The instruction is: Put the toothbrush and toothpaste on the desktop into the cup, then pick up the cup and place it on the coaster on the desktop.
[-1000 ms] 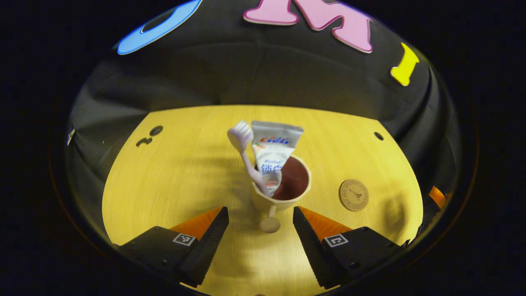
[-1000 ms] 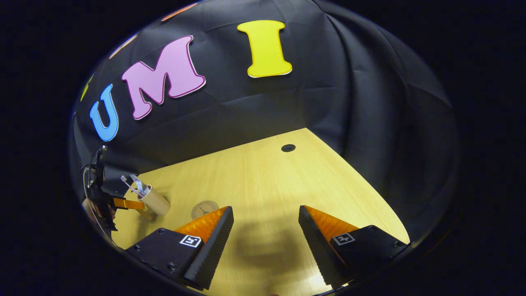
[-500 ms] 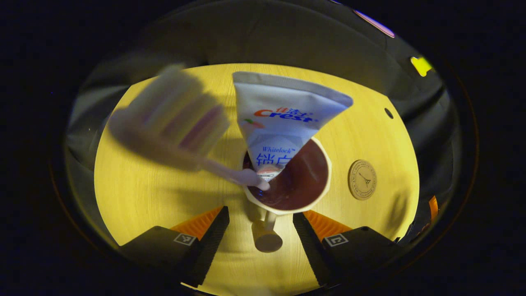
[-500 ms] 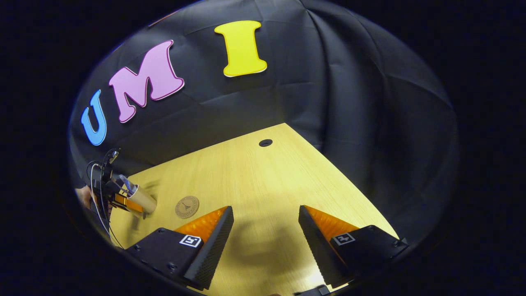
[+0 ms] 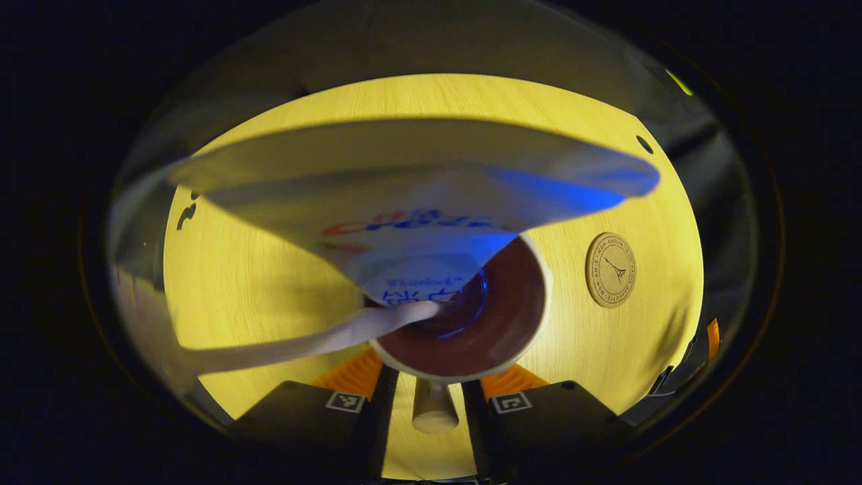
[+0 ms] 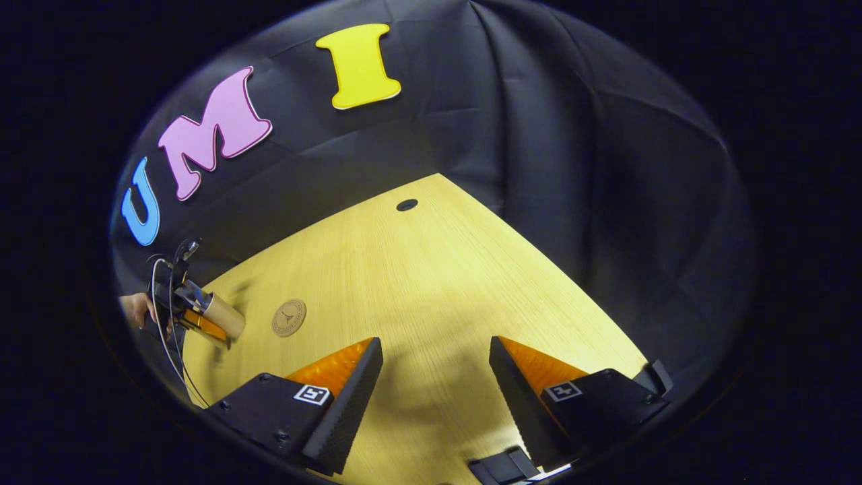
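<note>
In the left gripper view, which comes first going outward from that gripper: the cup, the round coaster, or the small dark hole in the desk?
1. The cup, right at the left gripper, between its fingers.
2. The coaster, flat on the desk, off to the right of the cup.
3. The dark hole, farther back near the desk's far right edge.

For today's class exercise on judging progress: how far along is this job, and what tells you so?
Done: the toothbrush and toothpaste stand in the cup. In hand: the left tongs have closed round the cup's stem, though the contact itself is hard to make out. Left: the coaster lies bare on the desktop, beside the cup, so the cup must go onto it. The right tongs hang open, holding nothing.
</note>
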Tool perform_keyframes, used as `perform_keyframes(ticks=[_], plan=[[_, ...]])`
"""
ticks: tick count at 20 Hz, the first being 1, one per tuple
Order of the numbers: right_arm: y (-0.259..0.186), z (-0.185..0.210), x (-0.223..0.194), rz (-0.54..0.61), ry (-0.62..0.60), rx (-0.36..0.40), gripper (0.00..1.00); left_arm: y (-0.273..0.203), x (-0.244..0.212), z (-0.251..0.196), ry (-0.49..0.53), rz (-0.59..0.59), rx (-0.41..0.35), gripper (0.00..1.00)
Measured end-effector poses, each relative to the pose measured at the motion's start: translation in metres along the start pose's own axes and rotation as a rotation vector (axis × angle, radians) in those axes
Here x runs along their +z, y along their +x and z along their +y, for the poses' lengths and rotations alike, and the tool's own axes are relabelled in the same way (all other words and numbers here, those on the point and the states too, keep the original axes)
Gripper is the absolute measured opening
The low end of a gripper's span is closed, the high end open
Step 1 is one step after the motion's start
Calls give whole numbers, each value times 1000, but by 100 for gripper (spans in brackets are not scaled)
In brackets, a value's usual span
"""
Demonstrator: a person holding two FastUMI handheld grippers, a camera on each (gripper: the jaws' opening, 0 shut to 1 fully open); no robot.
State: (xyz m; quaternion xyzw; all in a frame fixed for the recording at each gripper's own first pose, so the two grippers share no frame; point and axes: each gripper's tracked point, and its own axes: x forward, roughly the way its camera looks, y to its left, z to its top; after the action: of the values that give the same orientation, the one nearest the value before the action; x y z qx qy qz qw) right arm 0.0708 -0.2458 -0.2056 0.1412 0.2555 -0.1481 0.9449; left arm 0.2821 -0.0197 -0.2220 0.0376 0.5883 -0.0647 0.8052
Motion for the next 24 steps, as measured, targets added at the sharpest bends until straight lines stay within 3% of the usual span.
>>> perform_keyframes(ticks=[2,4,6,11,12,13,15,16,17,24], plan=[[-4,-5,0,-1,15,-7,99,1,-1,1,7,16,16,38],[-7,-10,2,-11,17,-12,98,1,-2,1,16,30,23,29],[-7,-15,6,-18,6,-19,98,1,-3,0,5,27,21,32],[-8,-28,25,-54,11,-35,98,-3,-3,-7,29,7,-2,28],[-8,-31,28,-59,11,-38,98,-6,1,-8,33,-11,3,33],[-8,-32,32,-64,9,-41,98,-10,6,-8,49,-27,15,28],[-10,-34,35,-74,3,-40,98,-18,7,-13,101,-27,24,28],[-11,-33,36,-76,2,-39,98,-22,9,-17,128,-30,30,33],[-12,-33,36,-79,3,-37,98,-26,11,-21,149,-36,31,28],[-23,-42,35,-93,-1,-39,98,-32,15,-74,275,-30,5,28]])
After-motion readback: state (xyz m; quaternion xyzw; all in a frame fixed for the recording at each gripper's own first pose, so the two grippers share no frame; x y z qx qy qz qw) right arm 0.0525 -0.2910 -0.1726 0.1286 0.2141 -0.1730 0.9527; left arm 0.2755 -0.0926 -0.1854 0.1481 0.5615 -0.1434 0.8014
